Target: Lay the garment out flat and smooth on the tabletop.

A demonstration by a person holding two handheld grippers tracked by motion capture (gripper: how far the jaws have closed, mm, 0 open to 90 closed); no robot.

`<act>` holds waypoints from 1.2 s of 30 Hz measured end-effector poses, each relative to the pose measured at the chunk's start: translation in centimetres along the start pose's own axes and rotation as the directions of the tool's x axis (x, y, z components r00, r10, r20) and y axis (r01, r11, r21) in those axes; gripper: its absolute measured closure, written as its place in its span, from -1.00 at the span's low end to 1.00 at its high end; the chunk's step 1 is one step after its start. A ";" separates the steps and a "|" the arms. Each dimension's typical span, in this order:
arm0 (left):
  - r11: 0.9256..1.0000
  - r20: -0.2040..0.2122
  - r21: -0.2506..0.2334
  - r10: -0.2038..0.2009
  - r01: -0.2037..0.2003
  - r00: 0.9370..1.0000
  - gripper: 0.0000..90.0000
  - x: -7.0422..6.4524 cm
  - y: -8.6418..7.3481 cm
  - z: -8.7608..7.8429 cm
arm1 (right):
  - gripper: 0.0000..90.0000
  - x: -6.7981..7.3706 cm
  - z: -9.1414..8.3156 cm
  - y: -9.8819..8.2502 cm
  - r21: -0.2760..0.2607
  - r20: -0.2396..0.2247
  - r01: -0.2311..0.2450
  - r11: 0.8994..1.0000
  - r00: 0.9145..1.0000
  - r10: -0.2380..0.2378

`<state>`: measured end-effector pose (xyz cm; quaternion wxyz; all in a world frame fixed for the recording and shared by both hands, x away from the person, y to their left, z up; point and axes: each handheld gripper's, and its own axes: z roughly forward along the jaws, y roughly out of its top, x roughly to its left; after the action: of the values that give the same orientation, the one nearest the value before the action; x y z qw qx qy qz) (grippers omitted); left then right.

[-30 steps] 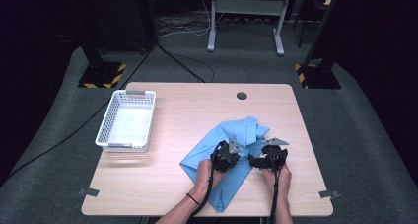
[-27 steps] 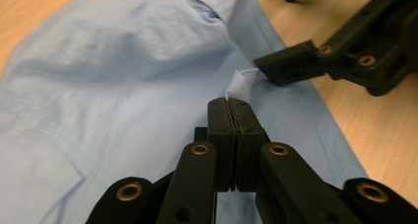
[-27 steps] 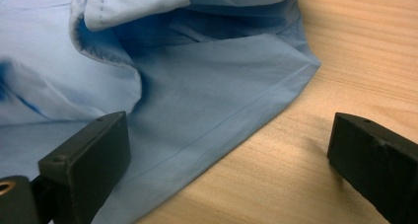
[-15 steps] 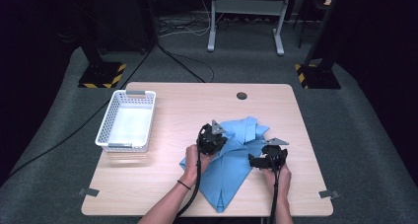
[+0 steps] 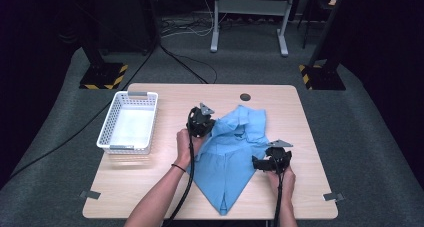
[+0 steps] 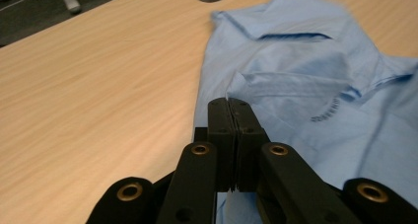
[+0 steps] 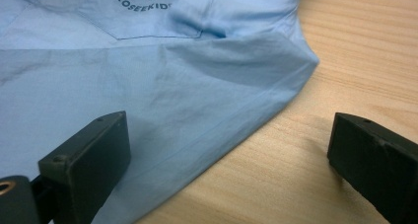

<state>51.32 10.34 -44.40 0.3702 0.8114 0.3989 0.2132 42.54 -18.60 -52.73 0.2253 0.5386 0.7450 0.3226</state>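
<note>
High view: the blue shirt [image 5: 231, 157] lies lengthwise, collar toward the desk's [image 5: 165, 197] far edge, tail toward the near edge. The left hand-held gripper [image 5: 201, 122] is clenched on its left edge; the right hand-held gripper [image 5: 272, 162] is released

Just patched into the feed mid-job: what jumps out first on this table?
A light blue shirt lies crumpled across the middle of the wooden table. The left gripper has its jaws shut on the shirt's left edge, and the right gripper sits open at its right edge. A white basket stands at the table's left.
</note>
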 end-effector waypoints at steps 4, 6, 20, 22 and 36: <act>1.000 -0.049 0.021 -0.013 0.015 0.999 0.96 1.4 0.0 0.4 | -0.95 0.0 0.0 0.0 -0.001 0.000 -0.001 1.000 1.000 0.001; 0.999 -0.080 0.036 -0.025 0.028 0.997 0.96 2.2 -0.1 0.7 | -0.95 0.0 0.0 0.0 0.000 0.000 -0.001 1.000 1.000 0.001; 0.983 -0.248 0.124 -0.099 0.133 0.964 0.93 6.3 -1.9 2.3 | -0.95 0.0 0.0 0.0 -0.001 0.000 -0.001 1.000 1.000 0.001; 0.979 -0.265 0.139 -0.108 0.149 0.958 0.93 6.7 -2.2 2.7 | -0.95 0.0 0.0 0.0 -0.001 0.000 -0.001 1.000 1.000 0.001; 0.955 -0.271 0.183 -0.179 0.233 0.946 0.08 7.9 -3.8 3.6 | -0.95 0.0 0.0 0.0 -0.001 0.000 0.000 1.000 1.000 0.000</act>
<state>56.46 16.63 -49.20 0.2481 0.7662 0.5461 0.2304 42.54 -18.60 -52.73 0.2256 0.5384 0.7449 0.3231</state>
